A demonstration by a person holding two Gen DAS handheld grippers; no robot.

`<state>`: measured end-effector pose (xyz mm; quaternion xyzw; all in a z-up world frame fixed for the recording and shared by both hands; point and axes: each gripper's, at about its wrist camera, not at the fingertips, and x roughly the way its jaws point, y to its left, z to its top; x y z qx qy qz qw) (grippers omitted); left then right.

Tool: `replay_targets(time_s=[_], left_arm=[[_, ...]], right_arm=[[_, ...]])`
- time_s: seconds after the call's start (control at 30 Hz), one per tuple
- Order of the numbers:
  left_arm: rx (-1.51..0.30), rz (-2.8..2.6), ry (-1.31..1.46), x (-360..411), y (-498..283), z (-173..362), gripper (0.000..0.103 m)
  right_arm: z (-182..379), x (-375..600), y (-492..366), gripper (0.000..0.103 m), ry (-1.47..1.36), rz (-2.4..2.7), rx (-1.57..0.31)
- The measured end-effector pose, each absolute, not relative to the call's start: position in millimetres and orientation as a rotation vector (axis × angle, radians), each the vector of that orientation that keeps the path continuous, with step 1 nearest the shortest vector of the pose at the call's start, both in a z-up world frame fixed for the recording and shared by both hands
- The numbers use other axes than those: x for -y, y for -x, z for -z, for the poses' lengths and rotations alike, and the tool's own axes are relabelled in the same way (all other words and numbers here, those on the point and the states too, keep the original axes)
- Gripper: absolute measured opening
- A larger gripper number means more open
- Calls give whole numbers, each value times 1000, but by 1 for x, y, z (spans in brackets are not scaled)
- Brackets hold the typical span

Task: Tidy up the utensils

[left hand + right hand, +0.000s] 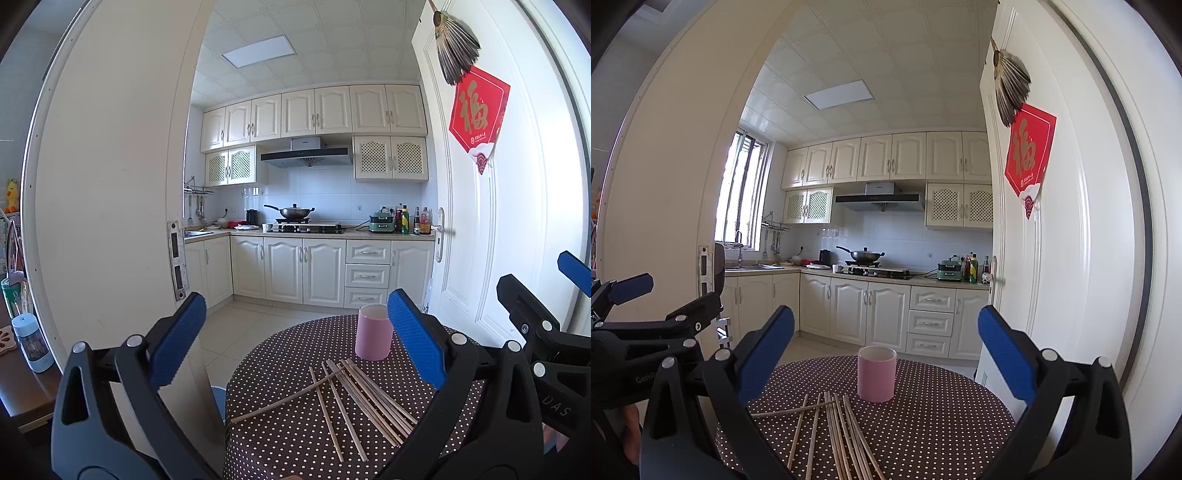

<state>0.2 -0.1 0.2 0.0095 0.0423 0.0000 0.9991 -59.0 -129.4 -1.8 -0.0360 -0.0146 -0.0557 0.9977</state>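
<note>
A round table, covered in a brown cloth with white polka dots, is standing in a doorway that is opening onto a kitchen with cream cabinets. A pink cup is standing upright near the far edge of the tabletop, its mouth facing up. A loose bundle of light wooden chopsticks is lying flat on the cloth just nearer than the cup, most of them running roughly parallel, with one lying crosswise over the others and pointing toward the left edge of the tabletop.

The left gripper is hovering above the near edge of the tabletop, its blue-padded jaws spread wide and grasping nothing. The right gripper is likewise hovering over the near edge, jaws spread wide apart and empty, with the cup and chopsticks framed between its fingers. Each gripper is showing at the side of the other's view.
</note>
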Motion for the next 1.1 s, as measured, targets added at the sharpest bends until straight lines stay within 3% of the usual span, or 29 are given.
replay_targets(time_s=[1.1], left_arm=[[-96,-2,-29,8,-7,3,97]], right_arm=[[1,133,51,96,64,121,14]])
